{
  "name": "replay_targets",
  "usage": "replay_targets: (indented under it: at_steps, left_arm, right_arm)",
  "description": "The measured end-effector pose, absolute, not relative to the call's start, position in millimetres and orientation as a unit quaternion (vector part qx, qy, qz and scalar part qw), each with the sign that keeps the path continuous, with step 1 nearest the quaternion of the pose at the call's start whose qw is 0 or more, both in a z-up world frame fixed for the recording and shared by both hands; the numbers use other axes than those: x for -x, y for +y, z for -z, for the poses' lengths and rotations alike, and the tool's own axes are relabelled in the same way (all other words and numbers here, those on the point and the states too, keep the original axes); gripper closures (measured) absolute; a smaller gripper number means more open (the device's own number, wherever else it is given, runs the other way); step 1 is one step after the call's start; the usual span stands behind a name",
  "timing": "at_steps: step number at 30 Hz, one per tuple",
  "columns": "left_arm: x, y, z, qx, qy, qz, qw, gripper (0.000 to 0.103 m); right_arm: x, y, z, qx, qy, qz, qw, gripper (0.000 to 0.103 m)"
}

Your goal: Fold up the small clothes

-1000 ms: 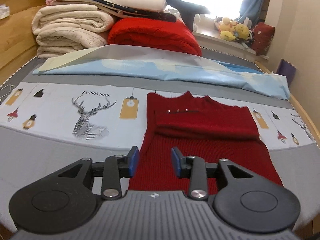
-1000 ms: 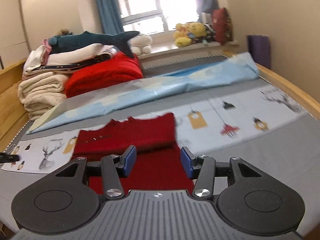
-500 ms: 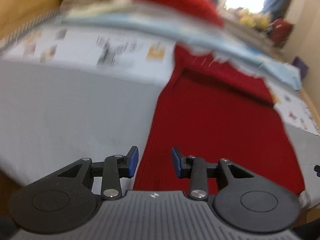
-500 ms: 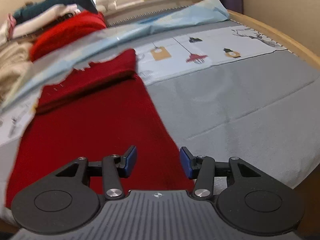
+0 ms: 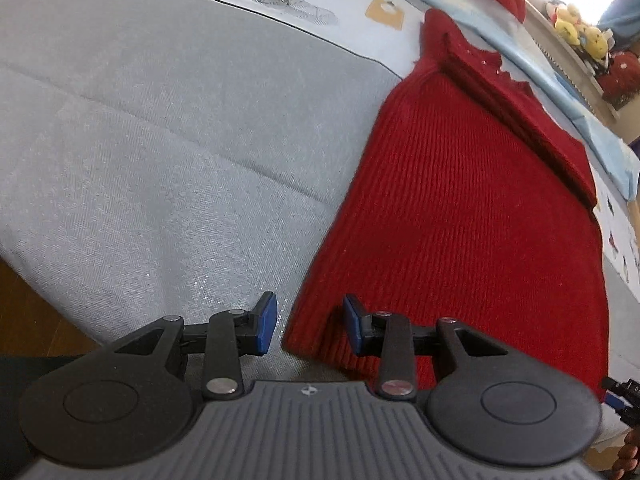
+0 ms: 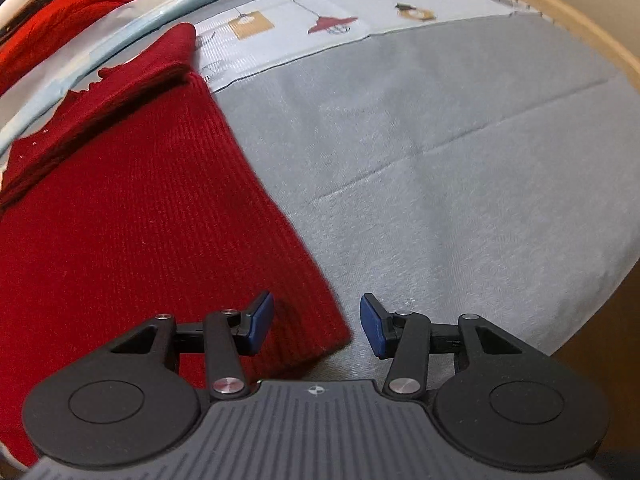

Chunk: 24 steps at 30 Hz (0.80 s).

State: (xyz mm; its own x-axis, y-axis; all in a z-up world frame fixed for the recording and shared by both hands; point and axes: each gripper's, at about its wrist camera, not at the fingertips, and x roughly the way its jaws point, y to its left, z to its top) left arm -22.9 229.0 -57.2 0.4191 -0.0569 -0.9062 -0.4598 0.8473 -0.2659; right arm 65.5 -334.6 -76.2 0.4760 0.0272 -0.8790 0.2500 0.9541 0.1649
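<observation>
A red knitted garment [image 5: 460, 208] lies flat on the grey bed sheet [image 5: 140, 140], its far part folded over into a thicker band. My left gripper [image 5: 310, 328] is open, low over the garment's near left hem corner, which lies between its blue pads. In the right wrist view the same garment [image 6: 132, 232] fills the left side. My right gripper [image 6: 316, 330] is open over the near right hem corner, with the corner between the pads.
A printed white strip [image 6: 340, 20] with lamps and a deer crosses the sheet behind the garment. A light blue cloth [image 5: 580, 120] and red bedding [image 6: 60, 40] lie farther back. The wooden bed rim [image 6: 580, 24] curves at right. The floor [image 5: 36, 304] shows past the near edge.
Both grippers have dropped down and tilted toward the bed's near edge, from looking across the bed to hovering over the garment's near hem corners. Both stayed open.
</observation>
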Motion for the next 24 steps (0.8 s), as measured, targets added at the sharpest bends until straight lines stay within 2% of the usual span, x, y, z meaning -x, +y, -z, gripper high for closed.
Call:
replay_targets:
  at_steps: [7,9,10,11,12,13,18,24]
  left_arm:
    - [18,216,60,0.209,0.528,-0.12,0.814,0.063]
    - [17,215,61,0.206,0.526,-0.12,0.816,0.063]
    - [17,214,62,0.204,0.525,-0.119,0.818,0.065]
    - [16,212,62,0.199,0.524,-0.117,0.819,0.071]
    - [15,210,62,0.195,0.524,-0.112,0.821,0.076]
    - [14,208,61,0.193,0.523,-0.106,0.823,0.088]
    - [20,208,55,0.203,0.516,-0.102,0.826,0.09]
    - [17,208,61,0.202,0.526,-0.105,0.819,0.088]
  right_arm:
    - [-73,-330,85,-0.122,0.507,0.061,0.851,0.053]
    - [-73,-328,86,-0.116,0.504,0.055,0.854,0.062]
    - [-73,-326,85,-0.115,0.504,0.048,0.855,0.071]
    - [-72,-324,84,-0.113,0.503,0.041,0.856,0.08]
    - [-71,-322,82,-0.112,0.503,0.033,0.856,0.085]
    - [-70,-321,81,-0.113,0.502,0.029,0.857,0.091]
    - [-64,-330,67,-0.152,0.479,0.024,0.864,0.091]
    - [-68,-327,82,-0.132,0.509,0.041,0.85,0.08]
